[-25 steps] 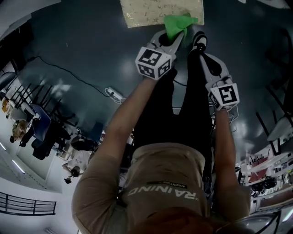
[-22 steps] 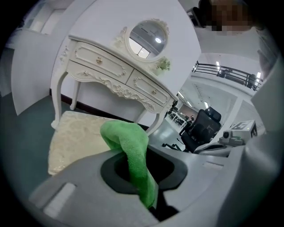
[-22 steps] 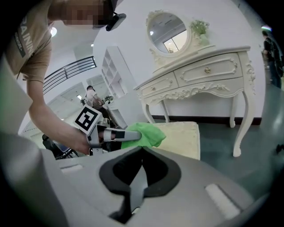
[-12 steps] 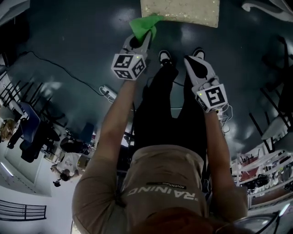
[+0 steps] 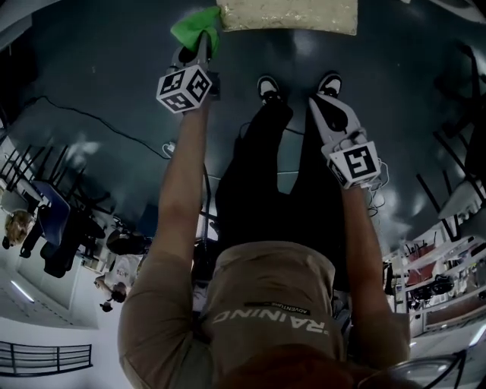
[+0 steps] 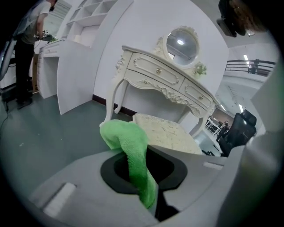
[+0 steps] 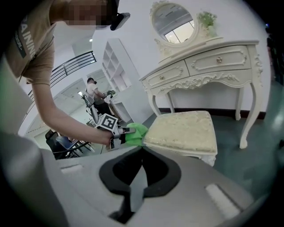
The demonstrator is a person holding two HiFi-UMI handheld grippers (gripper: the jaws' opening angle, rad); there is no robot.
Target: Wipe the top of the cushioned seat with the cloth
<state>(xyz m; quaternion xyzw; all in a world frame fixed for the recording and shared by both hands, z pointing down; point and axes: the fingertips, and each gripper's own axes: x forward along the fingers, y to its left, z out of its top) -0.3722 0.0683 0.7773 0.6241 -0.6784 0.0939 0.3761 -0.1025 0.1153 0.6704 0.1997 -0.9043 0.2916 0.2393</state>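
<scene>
The cushioned seat [image 5: 288, 15] is a cream padded stool, at the top of the head view and in front of a dressing table in the left gripper view [image 6: 166, 132] and the right gripper view [image 7: 184, 130]. My left gripper [image 5: 199, 42] is shut on a green cloth [image 5: 194, 28], which bunches out past the jaws [image 6: 128, 142] just off the seat's left edge. From the right gripper view the cloth [image 7: 135, 131] sits beside the seat's near-left corner. My right gripper [image 5: 325, 102] hangs shut and empty near the person's shoes, short of the seat.
A cream dressing table [image 7: 208, 66] with an oval mirror [image 6: 181, 42] stands behind the seat. White shelving [image 6: 84, 26] lines the left wall. A power strip and cables [image 5: 176, 148] lie on the dark floor. Office chairs [image 5: 61, 220] stand far left.
My left gripper has carried the cloth leftward, off the seat's top to beside its left edge. The right gripper has stayed low and shut.
</scene>
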